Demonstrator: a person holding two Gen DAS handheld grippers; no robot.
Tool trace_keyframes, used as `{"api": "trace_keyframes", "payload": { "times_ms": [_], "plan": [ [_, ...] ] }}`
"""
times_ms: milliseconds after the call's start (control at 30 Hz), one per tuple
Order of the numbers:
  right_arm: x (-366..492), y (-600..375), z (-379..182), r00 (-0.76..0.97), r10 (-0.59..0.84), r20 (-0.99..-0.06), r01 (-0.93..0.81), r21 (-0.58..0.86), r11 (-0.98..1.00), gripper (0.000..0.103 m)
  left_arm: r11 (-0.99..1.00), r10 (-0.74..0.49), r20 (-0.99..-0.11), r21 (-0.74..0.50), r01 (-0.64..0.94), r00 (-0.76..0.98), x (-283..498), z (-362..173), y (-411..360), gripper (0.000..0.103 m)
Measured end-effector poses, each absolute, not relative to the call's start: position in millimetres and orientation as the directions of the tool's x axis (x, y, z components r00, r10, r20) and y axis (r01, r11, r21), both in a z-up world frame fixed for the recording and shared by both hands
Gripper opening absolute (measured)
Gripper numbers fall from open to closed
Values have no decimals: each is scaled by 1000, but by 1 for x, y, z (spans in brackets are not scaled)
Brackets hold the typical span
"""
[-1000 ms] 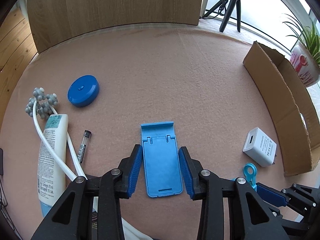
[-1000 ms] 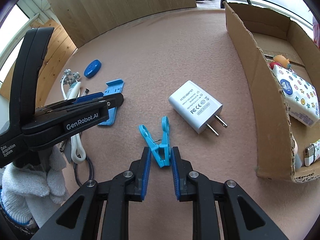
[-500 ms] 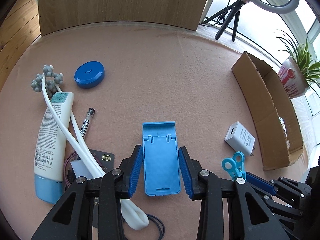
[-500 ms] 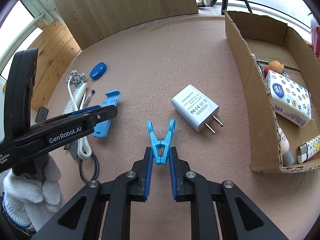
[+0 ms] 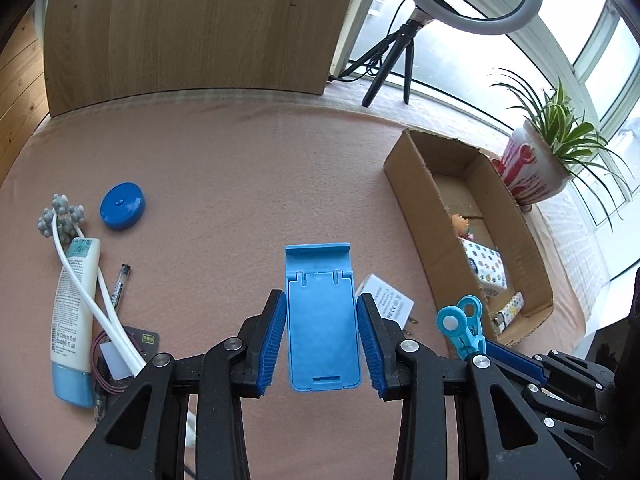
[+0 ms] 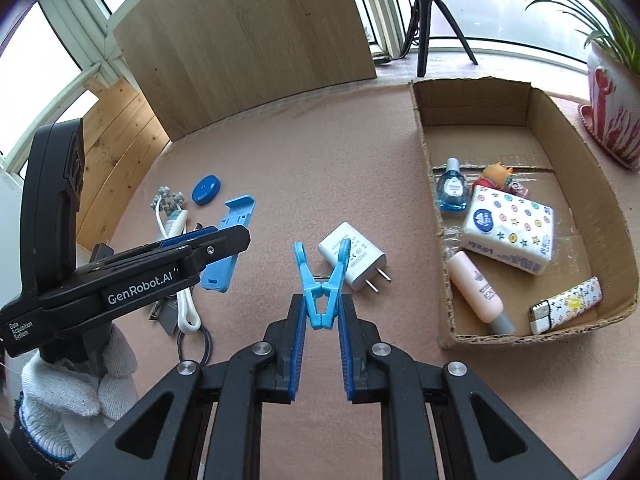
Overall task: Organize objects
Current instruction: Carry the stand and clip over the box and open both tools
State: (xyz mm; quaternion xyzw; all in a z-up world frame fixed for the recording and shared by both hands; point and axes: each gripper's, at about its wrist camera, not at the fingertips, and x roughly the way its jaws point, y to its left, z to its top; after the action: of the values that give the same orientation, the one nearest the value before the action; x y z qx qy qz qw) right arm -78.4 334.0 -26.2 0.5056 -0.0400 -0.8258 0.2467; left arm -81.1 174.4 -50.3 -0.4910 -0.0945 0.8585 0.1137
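Once both grippers lifted off the mat [image 5: 240,184], left gripper [image 5: 322,344] gripped the stand [image 5: 322,320], right gripper [image 6: 320,340] clamped the clip [image 6: 322,280]; both airborne, box [image 6: 424,128] drop-off likely next

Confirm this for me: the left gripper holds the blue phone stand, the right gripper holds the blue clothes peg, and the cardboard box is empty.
Not quite: the cardboard box isn't empty. The right wrist view shows a tissue pack, a small blue bottle, a pink tube and more inside. The rest stands: the left gripper holds the blue phone stand, and the right gripper holds the blue clothes peg.
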Motion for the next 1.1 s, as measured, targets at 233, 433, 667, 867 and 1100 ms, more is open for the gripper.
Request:
{"api": "trace_keyframes", "payload": {
  "times_ms": [233,433,667,867,1100],
  "plan": [
    [-87,387,-13,-446,-398,-802,274,301,-914,14,-935,355,-791,-289,-207,-498,-99,-33,235,39],
    [-97,427,-10,-486,-355,-798,199,295,-935,14,-916,391,-783,-279,-288,-484,-107,-27,291,39],
    [-107,452,-13,-508,-329,-796,153,292,-944,14,-913,387,-799,-263,-312,-460,-115,-35,325,39],
    [-110,455,-18,-494,-332,-804,160,292,-943,15,-910,394,-804,-274,-310,-445,-116,-36,325,54],
    [-104,442,-19,-495,-314,-810,171,264,-949,37,-928,368,-796,-287,-236,-481,-109,-28,281,63]
  ]
}}
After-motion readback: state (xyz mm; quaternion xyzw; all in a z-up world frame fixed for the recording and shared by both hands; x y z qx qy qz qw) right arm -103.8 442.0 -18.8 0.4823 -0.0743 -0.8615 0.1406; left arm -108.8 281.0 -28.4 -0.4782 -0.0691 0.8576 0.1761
